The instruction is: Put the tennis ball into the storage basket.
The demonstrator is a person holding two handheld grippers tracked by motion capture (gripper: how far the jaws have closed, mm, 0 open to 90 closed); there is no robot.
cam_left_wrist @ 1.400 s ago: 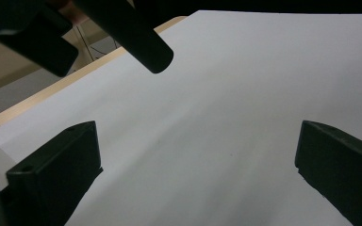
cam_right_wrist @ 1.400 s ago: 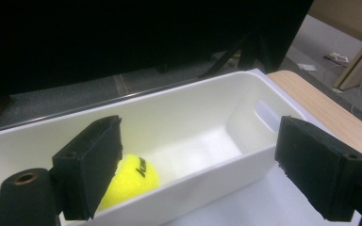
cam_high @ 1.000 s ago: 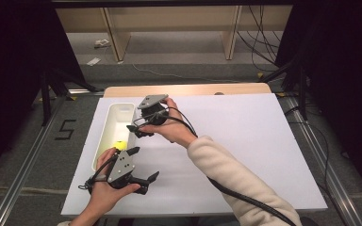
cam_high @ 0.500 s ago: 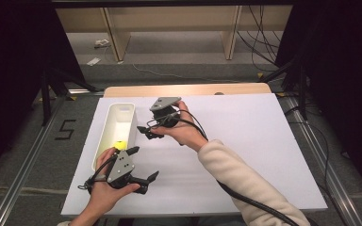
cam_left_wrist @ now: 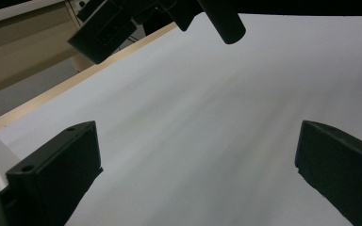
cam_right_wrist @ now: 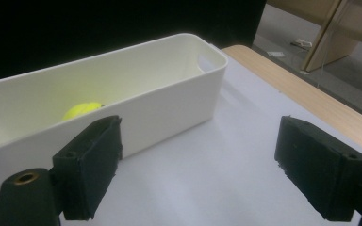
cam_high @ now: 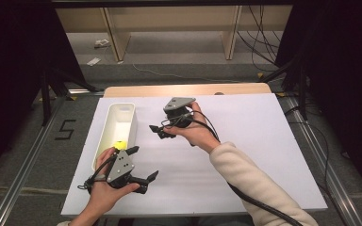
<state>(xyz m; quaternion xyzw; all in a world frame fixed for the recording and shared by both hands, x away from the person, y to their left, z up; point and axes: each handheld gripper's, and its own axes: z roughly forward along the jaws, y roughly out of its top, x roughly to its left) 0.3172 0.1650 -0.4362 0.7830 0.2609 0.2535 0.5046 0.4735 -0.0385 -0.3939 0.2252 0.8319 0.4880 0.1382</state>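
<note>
Trouble could come from the right tongs [cam_high: 161,131], jaws wide apart and empty, hanging just beside the white bin [cam_high: 114,134]: a careless sweep could knock its wall and shove it along the counter [cam_high: 245,141]. The yellow ball [cam_high: 119,145] lies inside the bin at its near end. The left tongs [cam_high: 143,165], also spread and empty, sit just beside that end.

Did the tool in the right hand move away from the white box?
Yes. In the high view the right tool has slid rightward off the white box, out over the bare white table, jaws open and empty.
</note>
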